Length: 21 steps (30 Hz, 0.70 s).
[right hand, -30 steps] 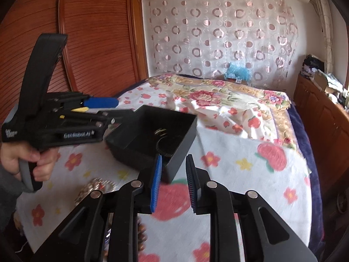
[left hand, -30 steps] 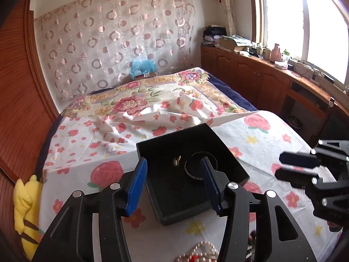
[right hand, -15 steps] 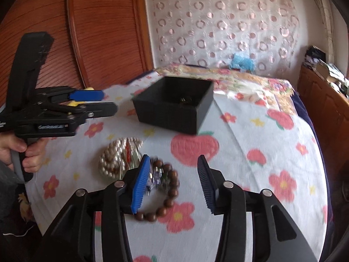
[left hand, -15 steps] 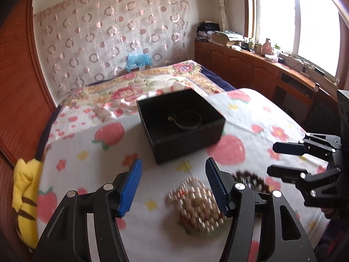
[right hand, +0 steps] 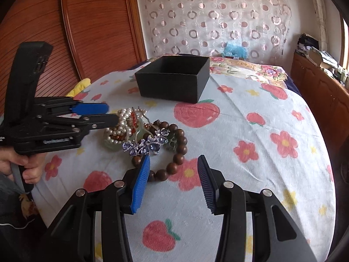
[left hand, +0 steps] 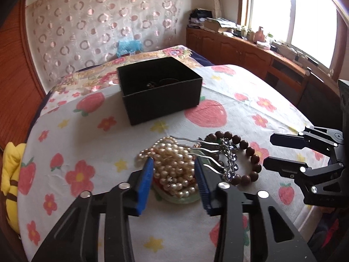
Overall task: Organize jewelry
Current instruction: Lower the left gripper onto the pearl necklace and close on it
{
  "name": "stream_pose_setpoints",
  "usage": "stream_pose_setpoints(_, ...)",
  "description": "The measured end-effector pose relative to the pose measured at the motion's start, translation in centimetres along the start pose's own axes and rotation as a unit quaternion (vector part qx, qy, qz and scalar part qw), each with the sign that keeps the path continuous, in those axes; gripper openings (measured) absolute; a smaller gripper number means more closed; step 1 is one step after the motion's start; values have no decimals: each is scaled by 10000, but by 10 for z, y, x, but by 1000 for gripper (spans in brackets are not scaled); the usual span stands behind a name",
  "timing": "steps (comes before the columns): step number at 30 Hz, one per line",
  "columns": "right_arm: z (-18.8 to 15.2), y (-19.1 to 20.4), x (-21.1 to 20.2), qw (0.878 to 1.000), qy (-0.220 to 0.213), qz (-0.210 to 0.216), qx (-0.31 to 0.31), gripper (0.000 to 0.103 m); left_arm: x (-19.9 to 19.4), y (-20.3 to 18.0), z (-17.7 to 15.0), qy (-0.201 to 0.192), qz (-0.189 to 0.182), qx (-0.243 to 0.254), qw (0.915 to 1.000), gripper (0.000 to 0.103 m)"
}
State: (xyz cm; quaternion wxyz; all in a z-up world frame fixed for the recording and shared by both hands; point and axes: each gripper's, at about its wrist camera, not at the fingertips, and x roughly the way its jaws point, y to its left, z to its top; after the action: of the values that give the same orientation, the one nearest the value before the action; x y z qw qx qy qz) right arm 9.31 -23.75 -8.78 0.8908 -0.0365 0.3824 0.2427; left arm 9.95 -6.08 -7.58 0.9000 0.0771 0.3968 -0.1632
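Pearls [left hand: 174,170] sit heaped between left gripper's [left hand: 173,182] narrowing ribbed jaws, unpinched; right gripper's [right hand: 173,182] gape empty.

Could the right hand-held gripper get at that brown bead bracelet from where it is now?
Probably yes. The right hand-held gripper is open with the brown bead bracelet just ahead of it, and nothing lies between; only the purple hairpin overlaps the bracelet's far side.

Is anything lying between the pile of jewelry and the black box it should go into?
Nothing visible does. Only bare strawberry-print cloth separates the cream pearl necklace and brown wooden bead bracelet from the open-topped black cardboard box. The box has no lid on it.
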Motion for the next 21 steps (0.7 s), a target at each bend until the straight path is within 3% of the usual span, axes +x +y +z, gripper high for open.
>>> stream_pose_setpoints(4, -2, 4, 2, 10000, 16, 5, -34, 48, 10, -3, 3, 125, -191, -31, 9997, 16)
stream_pose_setpoints(21, -4, 8, 0, 10000, -23, 56, -56, 48, 11, 4, 3, 112, -259, -351, 9990, 12)
